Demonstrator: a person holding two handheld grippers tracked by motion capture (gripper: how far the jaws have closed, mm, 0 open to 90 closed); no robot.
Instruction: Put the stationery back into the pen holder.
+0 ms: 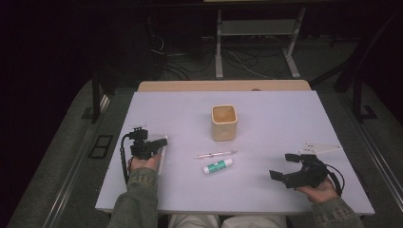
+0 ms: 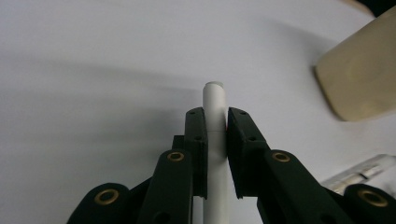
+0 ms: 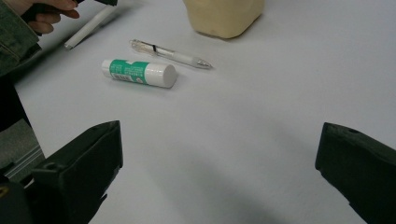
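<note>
With left gripper (image 2: 215,123) clenched on slim white plastic marker (image 2: 215,100), lift level toward far beige square cup (image 1: 224,122); right gripper (image 3: 219,163) released.

At the table's (image 1: 285,114) centre stands a beige cup (image 1: 224,122); a pen (image 1: 215,154) and glue stick (image 1: 218,166) lie at its six o'clock.

Pretty dim room tbh: pale desk (image 1: 266,185) on grey floor (image 1: 62,156), a metal-legged frame (image 1: 256,42) and tangled cables (image 1: 185,59) behind it.
</note>
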